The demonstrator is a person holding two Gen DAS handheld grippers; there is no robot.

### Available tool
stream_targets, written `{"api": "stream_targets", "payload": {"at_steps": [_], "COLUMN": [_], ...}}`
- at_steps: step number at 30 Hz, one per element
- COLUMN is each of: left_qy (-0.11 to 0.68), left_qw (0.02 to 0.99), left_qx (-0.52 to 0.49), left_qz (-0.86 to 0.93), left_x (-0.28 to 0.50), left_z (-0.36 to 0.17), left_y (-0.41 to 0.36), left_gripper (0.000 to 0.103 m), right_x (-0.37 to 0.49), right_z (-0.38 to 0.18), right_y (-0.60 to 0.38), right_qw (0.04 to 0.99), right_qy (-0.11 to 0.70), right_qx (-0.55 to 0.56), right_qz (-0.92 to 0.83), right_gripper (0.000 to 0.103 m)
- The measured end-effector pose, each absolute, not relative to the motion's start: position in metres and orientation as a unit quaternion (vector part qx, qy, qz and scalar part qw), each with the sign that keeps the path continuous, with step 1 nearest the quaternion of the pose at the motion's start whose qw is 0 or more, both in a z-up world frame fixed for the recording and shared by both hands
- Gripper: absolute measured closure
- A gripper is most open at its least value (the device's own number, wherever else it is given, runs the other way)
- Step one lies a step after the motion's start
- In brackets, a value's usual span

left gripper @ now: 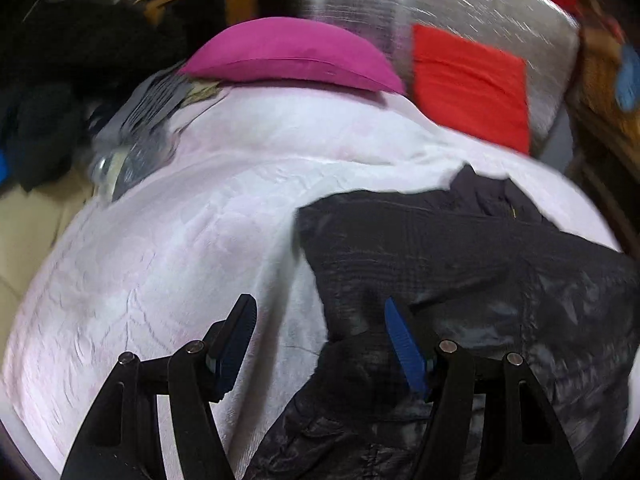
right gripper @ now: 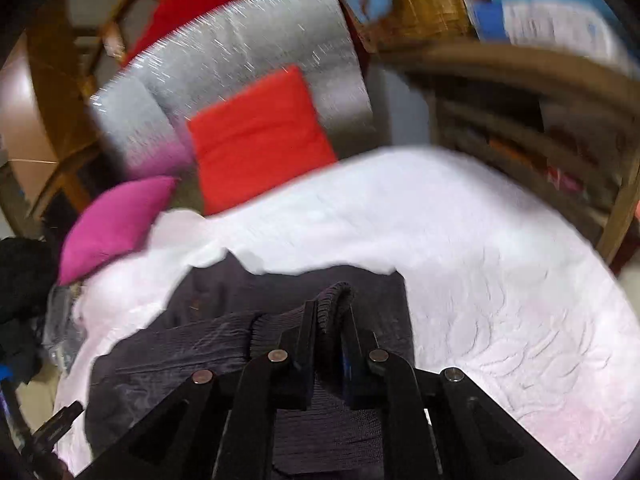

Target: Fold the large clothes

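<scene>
On the pale pink quilted bedspread [left gripper: 160, 248] a dark jacket [left gripper: 460, 248] of glossy, crinkled fabric is found spread out, lying toward the right of the left wrist view and low at centre in the right wrist view. The left gripper [left gripper: 320, 320] is seen with its jaws parted and nothing clamped — one finger is over the bedspread, the other over the jacket's edge, and whether either pad touches fabric cannot be told. The right gripper [right gripper: 329, 312] is clenched on the jacket's ribbed knit hem [right gripper: 336, 300], a fold of which is pinched between the fingers and humped above their tips; no earlier picture is supplied. A magenta pillow [left gripper: 292, 56] is noted at the far end of the bedspread, with a red cushion [left gripper: 472, 88] just beside it, the latter propped against a silver, foil-like mat [left gripper: 440, 4]. Dark clothing [left gripper: 60, 80] and some grey, partly transparent items — too blurred to identify — are heaped at the bedspread's left side. Wooden shelving [right gripper: 520, 120] is recorded beyond the bed in the right wrist view. Both views are smeared by motion blur.
</scene>
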State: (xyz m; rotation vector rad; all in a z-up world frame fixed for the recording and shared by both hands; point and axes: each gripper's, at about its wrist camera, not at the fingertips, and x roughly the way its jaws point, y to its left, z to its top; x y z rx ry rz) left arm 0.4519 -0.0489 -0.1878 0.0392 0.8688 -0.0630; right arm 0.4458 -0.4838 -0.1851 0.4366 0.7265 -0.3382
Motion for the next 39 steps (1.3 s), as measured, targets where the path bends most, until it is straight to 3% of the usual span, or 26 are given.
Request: {"api": "stream_targets", "payload": {"at_steps": [4,8,9,10,12,15,18,20,22,24,27,35,39], "left_qy": [0.428,0.453,0.454,0.456,0.459,0.448,0.415,0.397,0.408,0.435,0.446,0.414,0.405], "left_qw": [0.899,0.881,0.881,0.881,0.882,0.890,0.905,0.912,0.905,0.890,0.880,0.892,0.892], "left_qx": [0.090,0.134,0.130,0.125,0.108,0.080,0.079,0.092,0.104,0.126,0.159,0.174,0.196], "left_qz": [-0.029,-0.023,-0.022,-0.022,-0.027,-0.040,-0.049,-0.049,-0.055,-0.054,-0.048,-0.049,-0.044], "left_x": [0.451,0.455,0.456,0.456,0.456,0.451,0.444,0.439,0.442,0.447,0.450,0.440,0.439], "left_z": [-0.205,-0.226,-0.226,-0.225,-0.220,-0.207,-0.192,-0.188,-0.195,-0.213,-0.230,-0.220,-0.224], "left_y": [-0.077,-0.090,-0.089,-0.087,-0.082,-0.077,-0.080,-0.085,-0.091,-0.096,-0.104,-0.110,-0.117], "left_gripper": [0.036,0.035,0.035,0.035,0.036,0.036,0.036,0.036,0.036,0.036,0.035,0.036,0.036], "right_x": [0.462,0.455,0.450,0.444,0.427,0.407,0.402,0.411,0.418,0.425,0.434,0.431,0.444], "right_z": [-0.248,-0.254,-0.249,-0.245,-0.232,-0.202,-0.183,-0.184,-0.194,-0.214,-0.251,-0.215,-0.245], "right_y": [-0.513,-0.525,-0.529,-0.532,-0.535,-0.520,-0.493,-0.467,-0.447,-0.434,-0.433,-0.423,-0.397], "right_qw": [0.850,0.830,0.824,0.824,0.831,0.864,0.891,0.900,0.897,0.884,0.849,0.884,0.861], "right_qy": [0.427,0.434,0.432,0.426,0.395,0.337,0.331,0.353,0.386,0.429,0.497,0.432,0.487], "right_qx": [0.256,0.315,0.332,0.343,0.361,0.348,0.294,0.241,0.198,0.174,0.165,0.177,0.145], "right_qz": [-0.173,-0.157,-0.154,-0.151,-0.153,-0.140,-0.104,-0.085,-0.077,-0.070,-0.074,-0.037,-0.015], "right_gripper": [0.091,0.082,0.072,0.049,0.018,0.018,0.021,0.035,0.056,0.064,0.063,0.062,0.060]}}
